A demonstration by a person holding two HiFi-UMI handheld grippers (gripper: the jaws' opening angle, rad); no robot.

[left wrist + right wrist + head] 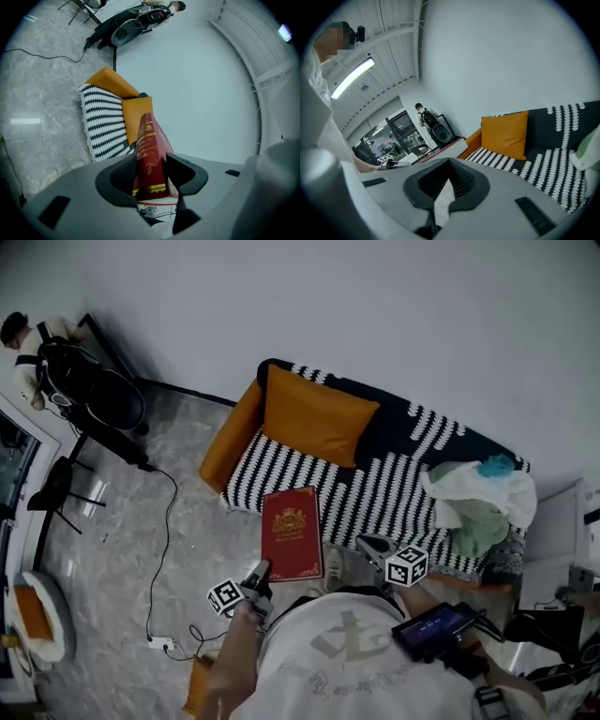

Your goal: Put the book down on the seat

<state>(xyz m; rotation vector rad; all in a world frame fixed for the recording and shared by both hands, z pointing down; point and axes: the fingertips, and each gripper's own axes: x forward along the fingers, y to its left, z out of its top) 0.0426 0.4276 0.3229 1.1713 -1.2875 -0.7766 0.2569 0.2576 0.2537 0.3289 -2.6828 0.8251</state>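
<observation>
We are counting one red book (292,533), one striped sofa (394,488) and one orange cushion (314,416). We are counting two grippers: the left gripper (257,574) and the right gripper (372,544). We are also seeing one heap of cloths (476,498), one black cable (161,549) on the floor and one person (423,114) far away.

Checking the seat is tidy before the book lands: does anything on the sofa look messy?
Yes: a crumpled heap of clothes lies loosely piled at the sofa's right end in the head view. The orange cushion leans against the backrest at the other end, nothing odd there.
</observation>
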